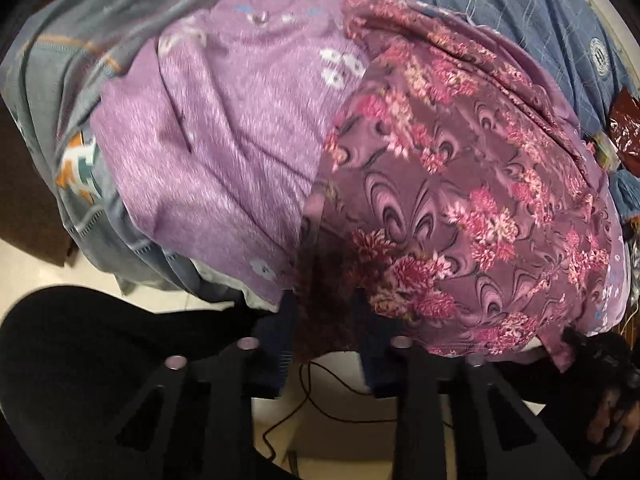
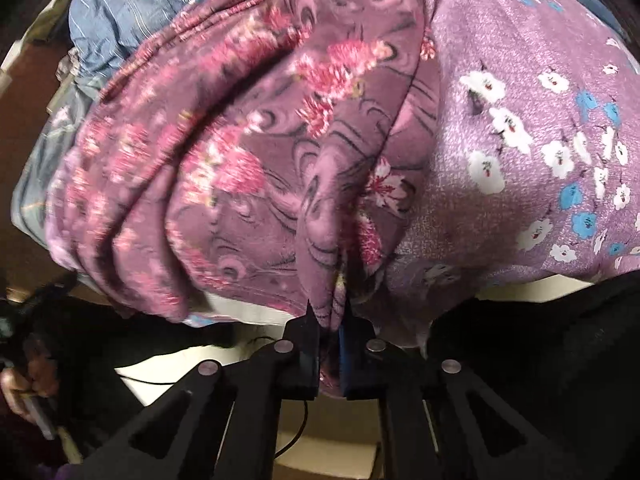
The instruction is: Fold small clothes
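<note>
Both tongs grip the near hem of the floral cloth: left tongs and right tongs each pinch a fold. It lies atop a lilac garment.

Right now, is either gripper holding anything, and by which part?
Both hold the mauve cloth with pink flowers by its near edge. The right gripper pinches a bunched fold; the left gripper has the dark hanging edge between its fingers.

floral cloth: mauve, pink blooms | knit: lilac | shirt: blue striped
</note>
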{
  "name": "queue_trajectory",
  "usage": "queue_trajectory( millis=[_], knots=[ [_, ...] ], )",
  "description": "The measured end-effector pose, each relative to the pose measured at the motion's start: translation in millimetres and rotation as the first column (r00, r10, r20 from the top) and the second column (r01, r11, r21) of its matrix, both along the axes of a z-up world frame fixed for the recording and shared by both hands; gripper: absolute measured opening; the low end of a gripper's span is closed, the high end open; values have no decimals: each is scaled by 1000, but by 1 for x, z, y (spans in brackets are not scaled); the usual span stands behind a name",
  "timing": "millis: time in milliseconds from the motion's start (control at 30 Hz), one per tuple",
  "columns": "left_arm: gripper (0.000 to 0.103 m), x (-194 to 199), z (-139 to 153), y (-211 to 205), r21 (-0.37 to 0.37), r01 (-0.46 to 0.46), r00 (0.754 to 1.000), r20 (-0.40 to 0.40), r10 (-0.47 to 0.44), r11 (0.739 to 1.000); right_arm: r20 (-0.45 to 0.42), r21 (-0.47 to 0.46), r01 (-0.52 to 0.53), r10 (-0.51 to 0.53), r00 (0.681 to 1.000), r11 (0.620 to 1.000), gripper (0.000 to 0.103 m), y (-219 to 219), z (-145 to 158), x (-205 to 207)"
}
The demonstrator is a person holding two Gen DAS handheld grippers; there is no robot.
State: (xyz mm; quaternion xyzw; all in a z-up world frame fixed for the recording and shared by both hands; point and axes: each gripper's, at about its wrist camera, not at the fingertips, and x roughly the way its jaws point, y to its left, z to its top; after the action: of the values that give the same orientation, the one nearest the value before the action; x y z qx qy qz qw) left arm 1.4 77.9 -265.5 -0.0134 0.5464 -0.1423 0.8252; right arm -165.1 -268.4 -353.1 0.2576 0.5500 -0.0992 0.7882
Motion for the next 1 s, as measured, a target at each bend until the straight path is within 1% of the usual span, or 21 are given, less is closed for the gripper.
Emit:
queue_trajectory(
  millis=[33,133,167,233,267,300,367,433,533,567,600,667,700,733,800,833,867,900,933,967,1000],
  knots=[
    [21,1,-2,1,-5,-8,1000,4,8,1000,28,36,-12,11,1000,999,5,-2,12,-4],
    [21,6,-4,4,-4,-19,1000,21,19,1000,130,85,-55,43,991,995,5,-6,54,-19],
    [23,9,-7,5,-7,-23,1000,11,23,1000,157,96,-71,55,986,993,5,-7,65,-23],
    [30,11,-13,0,-13,-30,999,-16,29,999,229,110,-91,64,971,990,4,-12,90,-32],
    [37,13,-17,-2,-12,-30,999,-34,29,999,275,119,-103,67,959,988,4,-16,105,-37],
    [45,15,-21,-3,-8,-29,998,-50,28,1000,297,121,-107,67,952,987,4,-19,112,-41],
    [48,18,-30,-6,-10,-24,996,-83,23,1000,348,112,-106,61,935,988,0,-24,128,-45],
    [48,22,-42,-10,-20,-24,993,-119,22,1000,371,80,-90,54,927,993,0,-27,133,-47],
    [47,30,-61,-16,-17,-29,990,-135,27,999,346,111,-77,34,938,991,0,-31,121,-34],
    [40,32,-66,-18,-22,-34,991,-133,31,999,328,109,-67,27,944,992,0,-32,116,-31],
    [25,33,-68,-19,-37,-30,991,-128,24,999,305,112,-55,19,952,992,0,-33,109,-31],
    [10,35,-74,-23,-45,-1,992,-127,-4,999,271,149,-41,-1,963,988,7,-33,94,-25],
    [6,35,-76,-25,-51,8,993,-120,-14,999,251,159,-27,-14,968,987,7,-34,88,-23],
    [4,34,-77,-26,-58,15,993,-112,-21,998,228,170,-18,-21,973,985,9,-36,82,-22],
    [1,32,-76,-27,-82,33,994,-98,-41,996,204,184,-11,-27,979,983,16,-38,74,-21],
    [1,32,-75,-27,-101,43,994,-93,-52,994,188,187,-3,-33,982,982,31,-39,71,-23],
    [1,31,-73,-27,-117,52,994,-89,-62,992,169,192,9,-43,985,981,52,-40,67,-23],
    [1,30,-72,-28,-131,64,993,-87,-76,989,153,201,27,-58,987,979,59,-42,62,-25],
    [1,30,-73,-30,-125,72,993,-83,-82,990,143,223,48,-81,986,974,63,-44,57,-27],
    [3,31,-74,-31,-115,68,993,-86,-79,991,136,239,54,-88,987,970,63,-46,53,-28],
    [7,33,-78,-33,-99,57,993,-101,-67,993,125,250,59,-92,988,967,63,-47,49,-28]
  ],
)
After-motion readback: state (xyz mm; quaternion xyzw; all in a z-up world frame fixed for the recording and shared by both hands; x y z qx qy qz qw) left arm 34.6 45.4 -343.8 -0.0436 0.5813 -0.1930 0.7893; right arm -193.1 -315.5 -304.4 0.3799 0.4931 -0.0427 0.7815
